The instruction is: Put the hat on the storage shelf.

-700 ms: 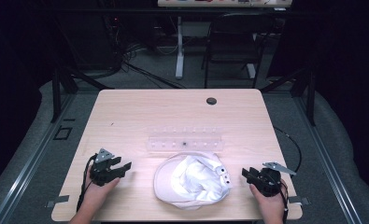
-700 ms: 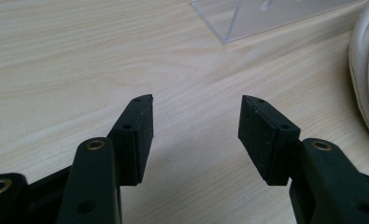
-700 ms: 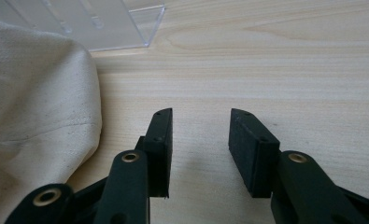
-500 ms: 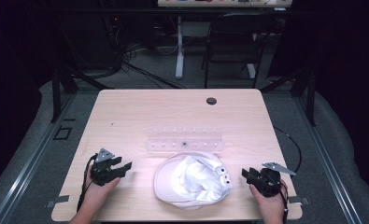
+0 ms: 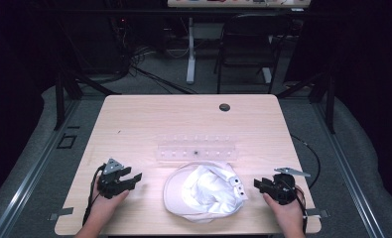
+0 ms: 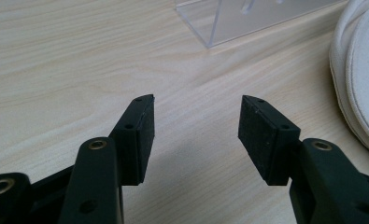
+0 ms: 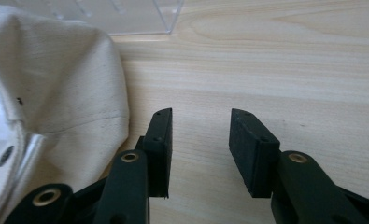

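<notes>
While both grippers rest at the near edge, I log these risk items from my remote station.

Cap position: white cap [image 5: 203,192] lies upside down on the table [image 5: 183,119], near centre, between the two grippers and just near of the clear plastic rack [image 5: 197,148].

Left gripper state: left gripper [image 5: 132,179] sits left of the cap, apart from it; jaws stand wide, nothing between the pads [image 6: 261,135].

Right gripper state: right gripper [image 5: 258,184] sits just right of the cap; jaws parted, nothing held. In the right gripper view the cap fabric [image 7: 65,84] lies just beside one jaw; I cannot tell whether they touch.

Risk, slack fabric: I judge that the soft crown may fold or slip out if I pinch only one loose layer.

Risk, pushing: a low approach from either side could shove the cap along the smooth table instead of catching it.

Risk, rack contact: sliding the cap toward the far side could knock the clear rack, since they lie close.

Risk, uneven lift: lifting with one gripper first may let the cap twist and drop.
</notes>
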